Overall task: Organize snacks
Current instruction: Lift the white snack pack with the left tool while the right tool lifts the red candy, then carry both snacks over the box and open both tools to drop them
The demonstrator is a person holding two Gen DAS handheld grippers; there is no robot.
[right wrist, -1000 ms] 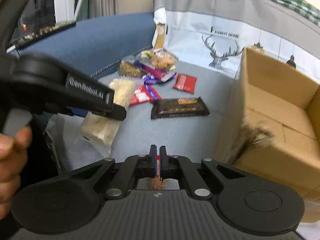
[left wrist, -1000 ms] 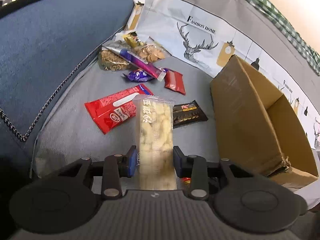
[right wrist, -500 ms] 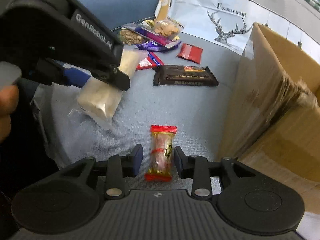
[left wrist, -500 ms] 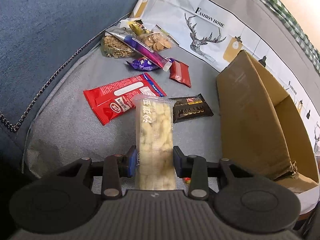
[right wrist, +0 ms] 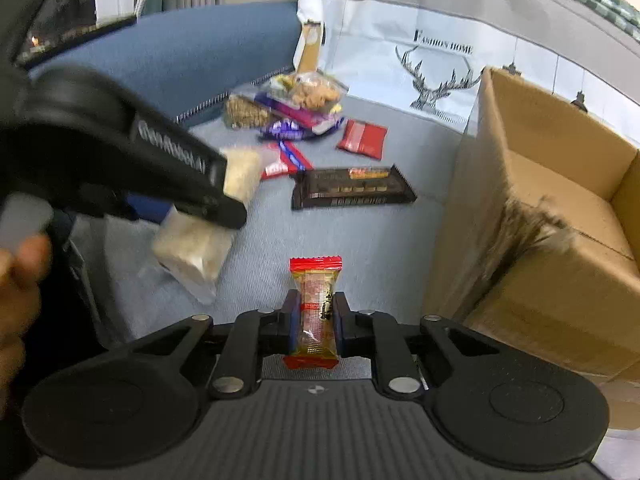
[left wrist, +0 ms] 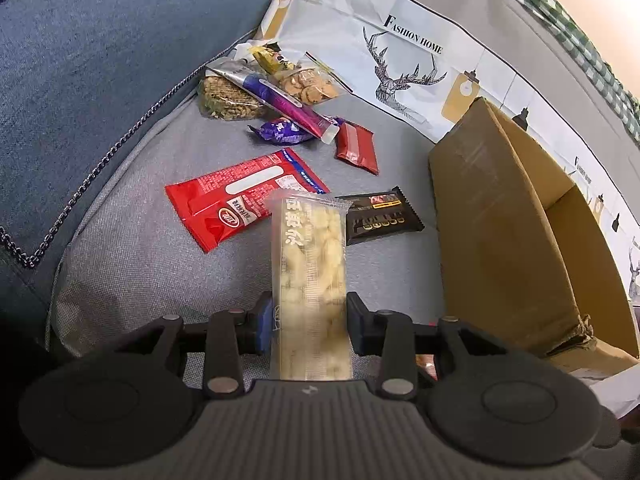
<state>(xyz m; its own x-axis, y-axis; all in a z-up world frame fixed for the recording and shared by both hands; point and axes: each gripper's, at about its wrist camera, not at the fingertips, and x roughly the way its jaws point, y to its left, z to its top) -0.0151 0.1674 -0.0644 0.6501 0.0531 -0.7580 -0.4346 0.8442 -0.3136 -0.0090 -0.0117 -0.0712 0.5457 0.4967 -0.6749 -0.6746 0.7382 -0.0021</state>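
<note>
Two grippers are loaded at this moment. The left gripper (left wrist: 308, 326) is clenched across the lower half of a long clear pack of pale puffed snack (left wrist: 309, 276), which stands up out of the jaws and clear of the sofa seat (left wrist: 132, 264). The right gripper (right wrist: 315, 320) has just been closing, and its pads now press on both sides of a small red-ended candy (right wrist: 316, 300); whether the candy has left the seat cannot be told.

The open cardboard box (right wrist: 560, 216), the likely destination, stands just right of both grippers. Loose on the seat are a red pack (left wrist: 240, 200), a dark chocolate bar (left wrist: 380, 216), a small red sachet (left wrist: 356, 146), a purple candy (left wrist: 280, 132) and a cluster of bags (left wrist: 272, 88) at the back.

Failure risks from here:
- Candy slip: the wrapper is glossy and the grip sits low on it; a quick lift could let it slide out.
- Puffed-snack damage: the contents look brittle; more squeeze would probably crush them.
- Box collision: the near wall is torn and bowed; a low approach may snag a pack on the rim.
- Gripper contact: the two grippers work close together and could knock each other.
</note>
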